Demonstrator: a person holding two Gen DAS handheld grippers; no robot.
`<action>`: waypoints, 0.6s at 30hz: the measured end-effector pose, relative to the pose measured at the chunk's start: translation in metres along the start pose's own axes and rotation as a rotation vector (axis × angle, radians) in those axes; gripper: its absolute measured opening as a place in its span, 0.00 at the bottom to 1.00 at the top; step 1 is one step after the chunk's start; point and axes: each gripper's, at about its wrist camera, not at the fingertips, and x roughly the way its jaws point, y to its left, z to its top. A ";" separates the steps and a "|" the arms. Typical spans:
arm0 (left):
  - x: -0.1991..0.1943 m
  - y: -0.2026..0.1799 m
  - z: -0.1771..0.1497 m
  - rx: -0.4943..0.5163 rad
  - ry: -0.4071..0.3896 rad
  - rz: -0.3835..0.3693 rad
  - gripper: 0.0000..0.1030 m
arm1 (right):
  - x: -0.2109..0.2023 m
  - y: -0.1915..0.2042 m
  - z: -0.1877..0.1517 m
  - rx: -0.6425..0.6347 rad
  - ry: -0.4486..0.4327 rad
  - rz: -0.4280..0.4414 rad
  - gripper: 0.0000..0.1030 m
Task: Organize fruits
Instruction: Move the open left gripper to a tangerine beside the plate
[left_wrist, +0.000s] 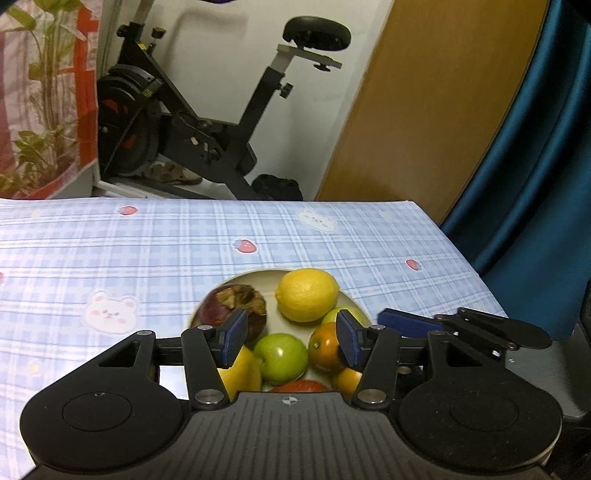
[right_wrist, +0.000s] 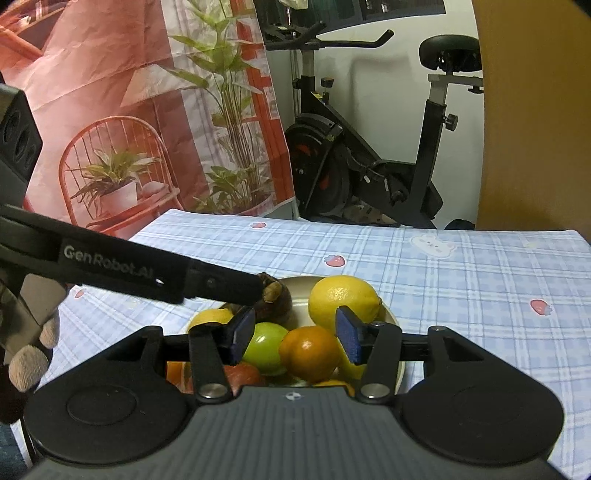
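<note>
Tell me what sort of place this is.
Most likely a room in a home, doubling as a workout corner: an exercise bike stands behind a table with a bunny-print tablecloth, a plate of fruit sits on it, and a blue curtain hangs nearby.

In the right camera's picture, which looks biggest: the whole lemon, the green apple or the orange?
Largest to smallest:
1. Lemon
2. Orange and green apple: too alike to rank, and the apple is partly hidden behind the tool's finger.

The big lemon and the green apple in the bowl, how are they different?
The lemon is yellow with a bumpy skin; the green apple is green, smooth and shiny. The lemon looks bigger. The lemon lies at the bowl's far side; the apple sits nearer the middle. Both are whole, in the same bowl.
</note>
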 end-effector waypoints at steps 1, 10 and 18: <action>-0.005 0.001 -0.001 -0.001 -0.005 0.003 0.54 | -0.004 0.002 -0.001 0.001 -0.003 -0.001 0.50; -0.045 0.009 -0.024 0.041 -0.025 0.048 0.54 | -0.029 0.023 -0.016 0.031 -0.020 0.007 0.50; -0.074 0.033 -0.049 0.022 -0.035 0.064 0.54 | -0.037 0.041 -0.032 0.054 -0.005 0.011 0.50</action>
